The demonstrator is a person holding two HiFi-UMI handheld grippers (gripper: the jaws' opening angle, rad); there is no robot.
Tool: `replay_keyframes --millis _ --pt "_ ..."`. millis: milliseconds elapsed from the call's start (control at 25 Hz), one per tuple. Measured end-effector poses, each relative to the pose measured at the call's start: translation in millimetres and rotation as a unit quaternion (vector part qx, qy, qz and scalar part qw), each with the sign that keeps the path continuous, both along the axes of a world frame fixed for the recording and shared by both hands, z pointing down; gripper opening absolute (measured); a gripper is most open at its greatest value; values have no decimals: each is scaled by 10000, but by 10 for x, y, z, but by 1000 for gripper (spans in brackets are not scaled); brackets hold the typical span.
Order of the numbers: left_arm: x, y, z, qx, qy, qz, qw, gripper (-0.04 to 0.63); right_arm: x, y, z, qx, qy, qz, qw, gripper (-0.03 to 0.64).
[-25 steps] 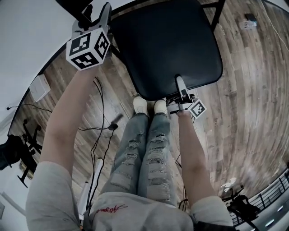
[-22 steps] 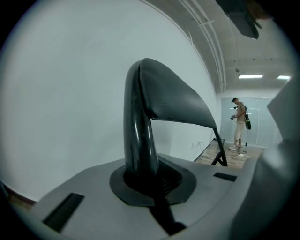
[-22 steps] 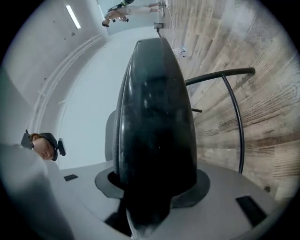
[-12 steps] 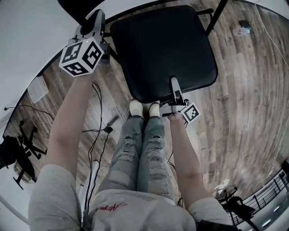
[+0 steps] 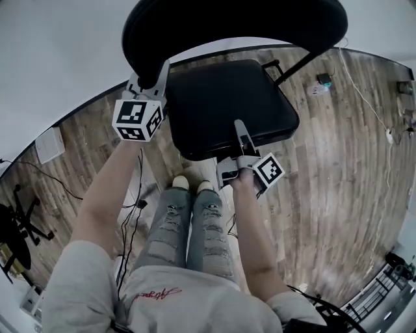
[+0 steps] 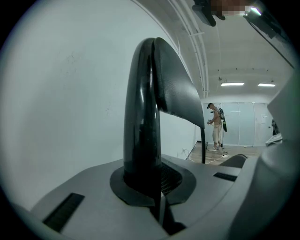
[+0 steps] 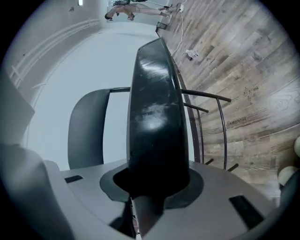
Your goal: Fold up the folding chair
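Both bare arms reach forward from the lower frame, the left arm (image 5: 107,188) longer and aimed at the upper left, the right arm (image 5: 250,221) shorter and aimed at the centre. The black folding chair (image 5: 195,32) fills the upper centre of the head view.

The left gripper (image 5: 153,77) points almost level, its jaws clamped tight on the left edge of the curved black backrest (image 5: 260,19). The left gripper view shows that glossy edge (image 6: 143,117) rising straight out of the closed jaws.

The right gripper (image 5: 239,133) holds the front edge of the padded black seat (image 5: 227,97). Its jaws have just been closing, and they now press the cushion (image 7: 157,117) between them, one finger lying on top.

The person's ripped blue jeans (image 5: 188,227) and white shoes (image 5: 181,183) stand just below the seat's front edge. Loose black cables (image 5: 133,201) trail over the wood-plank floor (image 5: 338,162) at left, and a white wall (image 5: 52,52) rises behind the chair. A thin black frame tube (image 5: 289,65) slants from the backrest to the seat at right. In the left gripper view another person (image 6: 216,126) stands far off.
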State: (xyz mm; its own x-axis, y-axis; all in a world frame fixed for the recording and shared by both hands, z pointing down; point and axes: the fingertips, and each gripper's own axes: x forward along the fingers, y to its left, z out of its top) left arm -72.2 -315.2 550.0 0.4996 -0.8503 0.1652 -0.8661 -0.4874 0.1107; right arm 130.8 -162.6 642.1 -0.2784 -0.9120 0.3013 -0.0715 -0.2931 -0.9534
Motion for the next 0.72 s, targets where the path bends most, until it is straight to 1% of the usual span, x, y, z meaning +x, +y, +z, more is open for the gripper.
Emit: replay_keyframes --millis 80,240,320,440,520,720 --pt "-23 -31 -62 39 -26 1 10000 17 -48 -128 -118 -268 60 19 9996 133" --pt "-31 -147 -177 120 -36 0 9999 18 -110 -396 -318 -639 74 98 9979 133" --pt "-9 -214 -226 189 -33 75 9998 18 -124 -565 -406 -900 164 102 9958 133" --pt "3 -359 -299 318 -10 196 9993 17 -165 -916 -534 -1139 225 97 9932 133" --pt "-39 -491 -297 271 -29 149 9995 17 -224 -1107 -576 -1283 243 88 9914 133" --pt "-104 -758 -246 -19 -64 9 10000 18 -286 -1342 -604 -1649 312 96 9858 133"
